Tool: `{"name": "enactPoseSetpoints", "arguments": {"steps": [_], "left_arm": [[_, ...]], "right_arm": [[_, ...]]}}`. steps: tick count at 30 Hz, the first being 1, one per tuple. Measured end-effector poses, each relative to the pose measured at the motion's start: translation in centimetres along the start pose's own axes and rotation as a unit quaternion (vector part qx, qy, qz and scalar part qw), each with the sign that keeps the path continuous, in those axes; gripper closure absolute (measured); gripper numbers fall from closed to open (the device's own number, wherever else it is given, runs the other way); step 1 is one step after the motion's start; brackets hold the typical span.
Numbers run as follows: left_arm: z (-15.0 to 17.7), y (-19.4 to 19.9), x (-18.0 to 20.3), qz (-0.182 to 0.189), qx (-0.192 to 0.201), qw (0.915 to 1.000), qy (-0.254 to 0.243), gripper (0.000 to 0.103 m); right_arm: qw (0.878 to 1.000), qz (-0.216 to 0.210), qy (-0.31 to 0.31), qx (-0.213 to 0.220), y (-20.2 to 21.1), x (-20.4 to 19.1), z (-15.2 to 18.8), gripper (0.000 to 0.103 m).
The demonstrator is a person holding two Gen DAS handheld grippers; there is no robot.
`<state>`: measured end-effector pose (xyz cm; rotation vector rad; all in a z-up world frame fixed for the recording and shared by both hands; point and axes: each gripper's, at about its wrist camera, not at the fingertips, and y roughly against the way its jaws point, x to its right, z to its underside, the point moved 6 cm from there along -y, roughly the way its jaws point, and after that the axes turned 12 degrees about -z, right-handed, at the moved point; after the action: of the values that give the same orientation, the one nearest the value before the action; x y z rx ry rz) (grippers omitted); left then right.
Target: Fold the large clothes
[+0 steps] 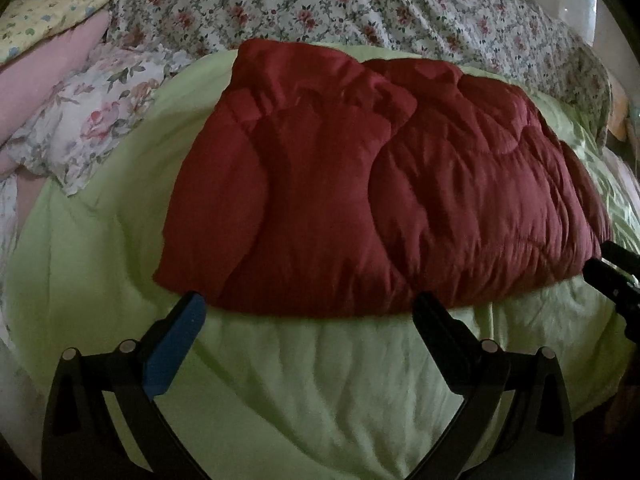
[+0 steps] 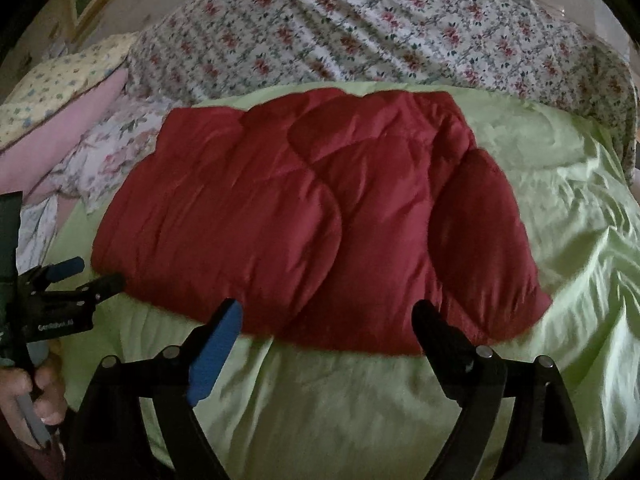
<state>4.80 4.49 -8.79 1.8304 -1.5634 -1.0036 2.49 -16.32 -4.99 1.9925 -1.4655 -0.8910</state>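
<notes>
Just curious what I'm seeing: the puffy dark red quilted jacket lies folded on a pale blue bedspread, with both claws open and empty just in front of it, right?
Nearly. The puffy dark red quilted jacket lies on a pale green bedspread, not blue, as the right wrist view shows. Both the left claw and right claw are indeed open and empty.

Puffy quilted red jacket (image 1: pixel 384 192), faint satin sheen. Soft matt green blanket (image 1: pixel 320 380), rumpled. Printed floral cotton sheet (image 1: pixel 360 4).

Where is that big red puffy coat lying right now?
The red puffy coat lies folded in the middle of both wrist views, on the light green blanket, in front of the floral bedding.
</notes>
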Motion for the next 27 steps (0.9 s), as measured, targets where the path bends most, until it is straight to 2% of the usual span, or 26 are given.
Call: {"name": "enactPoseSetpoints", "arguments": {"steps": [8,12,15,18,21,27], "left_arm": [[1.4,1.1,-0.3,0.012,-0.007,0.9999,-0.002,0.0],[1.2,2.4,-0.1,0.003,-0.001,0.9998,-0.02,0.0],[0.3,4.2,0.0,0.01,0.013,0.9995,-0.027,0.0],[-0.9,5.9,-0.2,0.022,0.027,0.9992,-0.021,0.0],[-2.0,6.1,-0.1,0.019,0.033,0.9992,-0.014,0.0],[-2.8,3.6,0.6,0.007,0.013,0.9997,-0.021,0.0]], "right_arm": [[0.999,-0.003,0.007,-0.037,0.4,-1.0,3.3,0.012],[0.999,-0.013,0.003,-0.052,1.2,-1.4,4.3,0.012],[0.999,-0.015,0.011,-0.045,2.8,-2.1,3.7,0.011],[1.0,-0.009,0.026,-0.016,5.1,-3.0,2.0,0.0],[0.999,-0.001,0.031,0.013,6.4,-3.3,0.5,0.0],[1.0,-0.005,0.011,0.004,4.1,-2.2,-0.7,0.0]]}}
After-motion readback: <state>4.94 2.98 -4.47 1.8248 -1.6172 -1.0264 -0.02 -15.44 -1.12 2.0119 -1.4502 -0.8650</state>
